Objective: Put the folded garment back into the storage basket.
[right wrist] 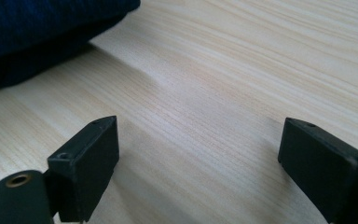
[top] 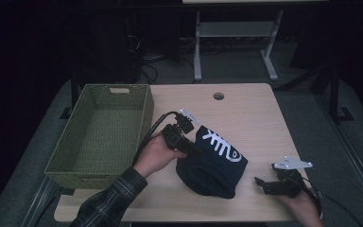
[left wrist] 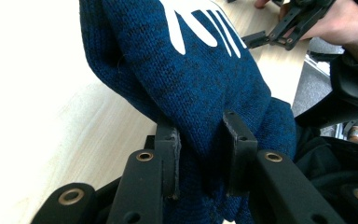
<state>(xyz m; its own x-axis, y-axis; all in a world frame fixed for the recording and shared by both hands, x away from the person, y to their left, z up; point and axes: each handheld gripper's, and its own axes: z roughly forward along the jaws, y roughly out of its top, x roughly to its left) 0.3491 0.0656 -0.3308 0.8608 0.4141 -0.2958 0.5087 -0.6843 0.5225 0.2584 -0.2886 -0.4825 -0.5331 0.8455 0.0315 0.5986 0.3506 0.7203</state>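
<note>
Left tongs (left wrist: 200,154), clamped on a fold of the dark blue knit garment (top: 215,163), which sits at centre frame in the high view on the worktop (top: 255,113). Right tongs (top: 263,185), lower right, jaws wide apart over bare wood, near the garment's edge. Green woven basket (top: 144,111) at left.

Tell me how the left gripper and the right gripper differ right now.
The left gripper is shut on a fold of the dark blue knit garment; the right gripper stands wide open with nothing between its jaws. The left gripper sits at the garment's left edge, near the green basket; the right gripper sits apart from the garment, by the table's right edge. Both are black and hand-held.
</note>
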